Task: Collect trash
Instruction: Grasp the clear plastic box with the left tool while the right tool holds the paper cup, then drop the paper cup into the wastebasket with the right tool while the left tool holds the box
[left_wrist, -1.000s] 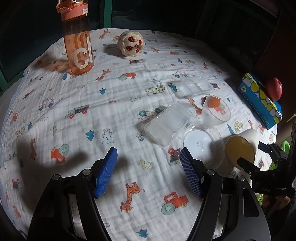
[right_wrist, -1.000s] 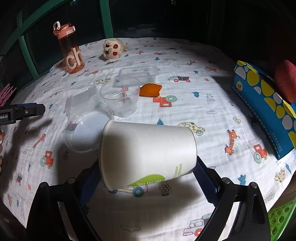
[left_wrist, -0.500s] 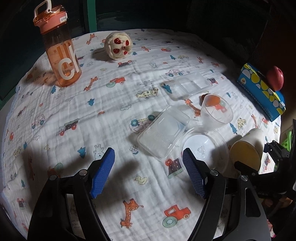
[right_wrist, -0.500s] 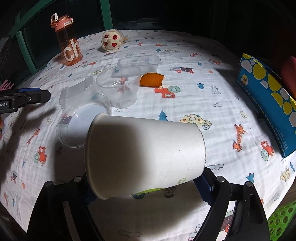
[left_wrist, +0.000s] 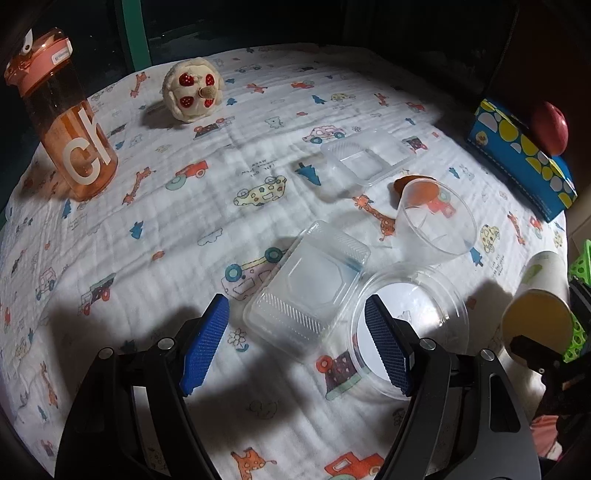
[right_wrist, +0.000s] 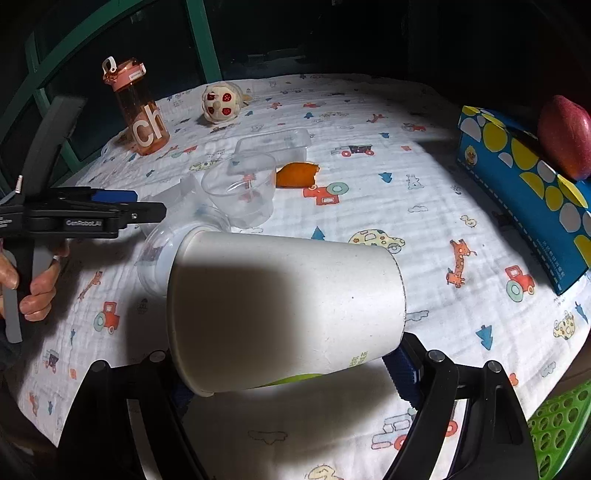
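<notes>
In the left wrist view, the left gripper (left_wrist: 297, 341) hung with fingers released above a clear box (left_wrist: 306, 284). A lid (left_wrist: 408, 321), clear cup (left_wrist: 437, 223), tray (left_wrist: 365, 157) and peel (left_wrist: 410, 182) lay uncollected on the surface (left_wrist: 184, 229).

In the right wrist view, the right gripper (right_wrist: 291, 373) grasped the paper cup (right_wrist: 284, 314), which hid its left finger. A green basket (right_wrist: 557, 424) was cut off at the corner.

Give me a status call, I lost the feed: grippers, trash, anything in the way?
Right gripper shut on paper cup, cup sideways. Left gripper open, empty, above clear square container. Round lid and clear cup crowd beside it.
</notes>
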